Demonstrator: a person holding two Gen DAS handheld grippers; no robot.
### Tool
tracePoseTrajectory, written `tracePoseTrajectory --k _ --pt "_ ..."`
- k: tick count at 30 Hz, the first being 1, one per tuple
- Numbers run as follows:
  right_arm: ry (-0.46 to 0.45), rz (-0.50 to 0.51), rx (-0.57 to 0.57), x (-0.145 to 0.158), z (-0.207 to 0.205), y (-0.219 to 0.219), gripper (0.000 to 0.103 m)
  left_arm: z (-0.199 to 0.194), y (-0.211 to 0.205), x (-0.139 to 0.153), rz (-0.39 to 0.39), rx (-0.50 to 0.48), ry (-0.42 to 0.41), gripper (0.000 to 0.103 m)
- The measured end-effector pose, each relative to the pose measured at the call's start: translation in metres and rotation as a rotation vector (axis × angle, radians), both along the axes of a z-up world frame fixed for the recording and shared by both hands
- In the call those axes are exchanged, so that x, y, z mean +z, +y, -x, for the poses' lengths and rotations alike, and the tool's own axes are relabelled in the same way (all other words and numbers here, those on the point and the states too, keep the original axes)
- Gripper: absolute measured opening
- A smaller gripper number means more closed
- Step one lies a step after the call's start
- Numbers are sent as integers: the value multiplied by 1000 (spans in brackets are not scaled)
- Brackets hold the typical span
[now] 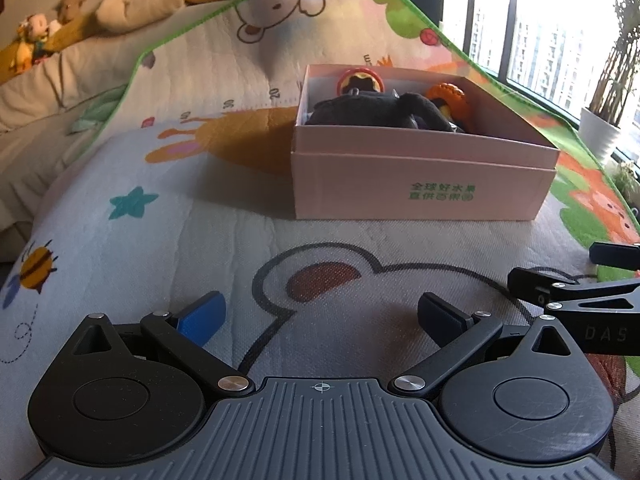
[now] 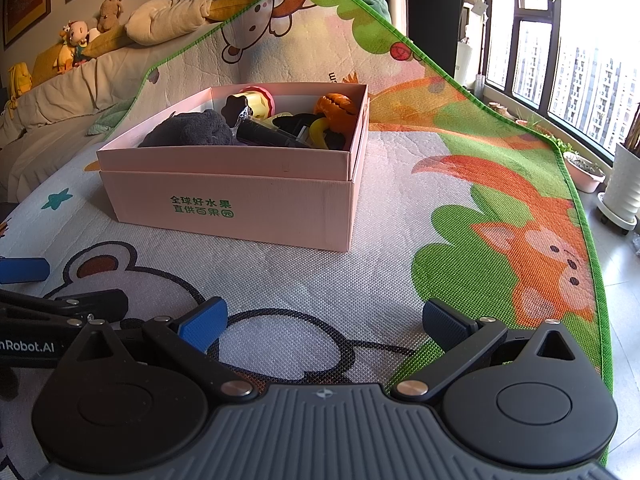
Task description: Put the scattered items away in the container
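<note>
Left wrist view shows the left gripper [image 1: 320,316] at the bottom of the frame with its fingers [image 1: 202,318] spread wide and nothing between them, hovering low over a cartoon play mat [image 1: 192,216] printed with a bear outline, a teal star and a bee. Right of centre stands the pink cardboard box [image 1: 420,184], its open tray nested in a slightly wider lower part that carries green Chinese lettering on the near face. Inside the box a dark plush cloth item [image 1: 368,114] fills the near part, with a red-rimmed round toy [image 1: 360,80] behind it and an orange ridged toy [image 1: 446,94] at the right. At the right edge of the frame the right gripper [image 1: 576,280] reaches in from the side, apart from the box. Right wrist view has the right gripper [image 2: 324,320] at the bottom centre, its fingers [image 2: 446,322] likewise parted and empty above the mat [image 2: 360,280], beside a large orange fox print at the right. The box [image 2: 240,208] sits left of centre in this view, holding the dark cloth [image 2: 188,132], a black cylindrical object [image 2: 266,132], a yellow and red toy [image 2: 260,102] and the orange toy [image 2: 338,106]. The left gripper [image 2: 52,292] enters at the lower left edge. Along the upper left, plush toys [image 2: 76,40] and a rolled cream blanket [image 2: 168,16] rest on a bed; a window [image 2: 580,52] fills the upper right, with a white plant pot [image 2: 626,180] below it.
</note>
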State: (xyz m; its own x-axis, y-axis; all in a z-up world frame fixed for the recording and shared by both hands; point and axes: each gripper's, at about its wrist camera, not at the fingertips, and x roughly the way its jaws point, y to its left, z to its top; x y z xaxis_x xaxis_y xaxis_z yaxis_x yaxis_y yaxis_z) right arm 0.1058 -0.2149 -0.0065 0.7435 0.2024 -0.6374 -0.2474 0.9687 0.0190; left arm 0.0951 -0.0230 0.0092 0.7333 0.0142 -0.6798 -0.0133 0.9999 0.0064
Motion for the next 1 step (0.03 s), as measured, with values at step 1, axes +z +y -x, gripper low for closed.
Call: tracePoseTrajectory --k 1 --pt "0 0 0 0 0 1 103 0 0 0 0 -3 -1 103"
